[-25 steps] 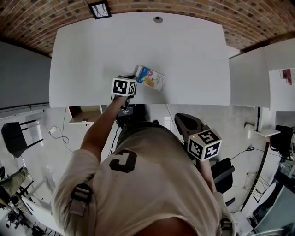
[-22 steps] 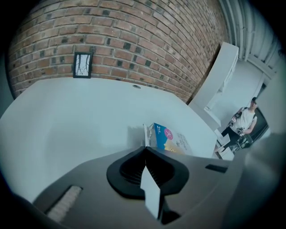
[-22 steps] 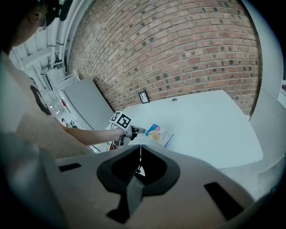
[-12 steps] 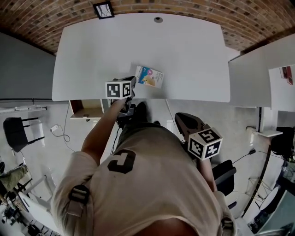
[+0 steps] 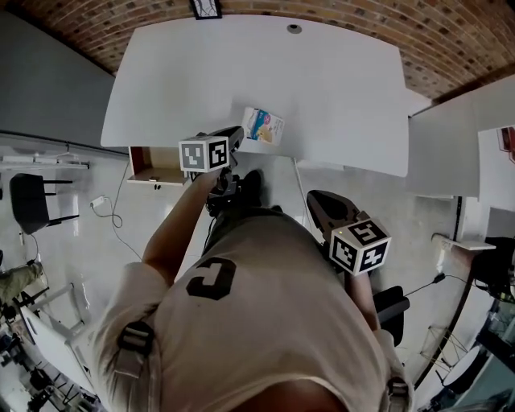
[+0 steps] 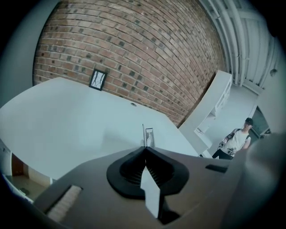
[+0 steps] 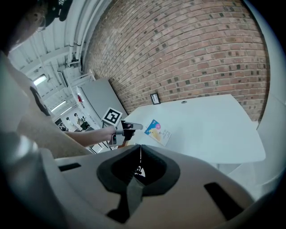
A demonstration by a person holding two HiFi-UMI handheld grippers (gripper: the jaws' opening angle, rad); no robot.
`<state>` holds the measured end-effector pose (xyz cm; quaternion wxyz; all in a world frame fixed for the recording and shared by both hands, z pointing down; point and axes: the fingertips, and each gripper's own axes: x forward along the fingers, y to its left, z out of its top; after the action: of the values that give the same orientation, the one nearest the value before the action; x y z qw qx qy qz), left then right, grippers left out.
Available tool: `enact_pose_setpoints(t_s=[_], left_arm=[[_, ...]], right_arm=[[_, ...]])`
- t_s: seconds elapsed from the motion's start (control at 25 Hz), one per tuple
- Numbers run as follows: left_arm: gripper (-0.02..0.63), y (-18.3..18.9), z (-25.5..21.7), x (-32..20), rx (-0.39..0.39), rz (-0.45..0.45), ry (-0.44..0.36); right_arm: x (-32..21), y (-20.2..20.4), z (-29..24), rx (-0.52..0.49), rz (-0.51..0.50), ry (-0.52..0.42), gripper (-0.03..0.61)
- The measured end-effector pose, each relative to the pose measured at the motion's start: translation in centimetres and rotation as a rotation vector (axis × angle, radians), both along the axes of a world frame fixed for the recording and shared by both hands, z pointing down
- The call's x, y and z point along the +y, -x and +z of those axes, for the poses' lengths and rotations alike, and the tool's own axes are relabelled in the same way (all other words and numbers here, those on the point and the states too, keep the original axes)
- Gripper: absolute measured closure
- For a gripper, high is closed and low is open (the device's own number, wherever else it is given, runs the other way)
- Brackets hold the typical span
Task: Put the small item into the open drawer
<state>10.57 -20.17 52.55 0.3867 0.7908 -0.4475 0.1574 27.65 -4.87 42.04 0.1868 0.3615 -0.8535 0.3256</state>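
Note:
The small item (image 5: 263, 125), a flat colourful packet, is over the white table (image 5: 338, 96) close to its front edge. My left gripper (image 5: 238, 133) is shut on the packet's left edge. In the left gripper view the packet (image 6: 149, 137) shows edge-on just past the closed jaw tips (image 6: 145, 148). The right gripper view shows the packet (image 7: 157, 132) beside that gripper (image 7: 134, 127). The open drawer (image 5: 154, 166) hangs under the table's left front, below and left of the left gripper. My right gripper (image 7: 140, 147) is shut and empty at the person's right side, its marker cube (image 5: 360, 245) far from the table.
A brick wall (image 6: 134, 49) runs behind the table, with a small framed picture (image 5: 207, 8) against it. There is a cable hole (image 5: 294, 28) at the table's far edge. A second white table (image 5: 467, 121) stands to the right, a chair (image 5: 32, 201) to the left. A person (image 6: 234, 141) stands far off.
My left gripper has risen and drawn back toward the table's front edge, and the packet has come with it. The right gripper has shifted slightly.

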Motion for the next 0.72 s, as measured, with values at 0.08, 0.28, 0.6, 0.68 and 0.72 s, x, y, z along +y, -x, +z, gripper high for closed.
enact_pose_setpoints(t_s=[0.08,0.28,0.6,0.68,0.72], left_arm=[[0.611,-0.2,-0.8,0.8,0.005,-0.007,-0.015],[0.611,-0.9,-2.8,2.4,-0.008,-0.016,-0.057],[0.611,3.2,-4.4,5.1,-0.002,-0.120,-0.071],[0.611,4.7,-4.5,5.6,-0.007,-0.155,-0.066],[0.611,5.1,-4.6,5.7,0.003,-0.165,-0.068]], right_arm=[[0.3,-0.3,-0.3,-0.006,-0.012,-0.014,0.574],[1.2,-0.9,-0.4,-0.034,-0.043,-0.029,0.574],[1.9,1.6,-0.1,-0.064,-0.147,-0.026,0.574],[2.0,2.0,-0.2,-0.067,-0.157,-0.025,0.575],[2.0,2.3,-0.2,-0.066,-0.163,-0.024,0.574]])
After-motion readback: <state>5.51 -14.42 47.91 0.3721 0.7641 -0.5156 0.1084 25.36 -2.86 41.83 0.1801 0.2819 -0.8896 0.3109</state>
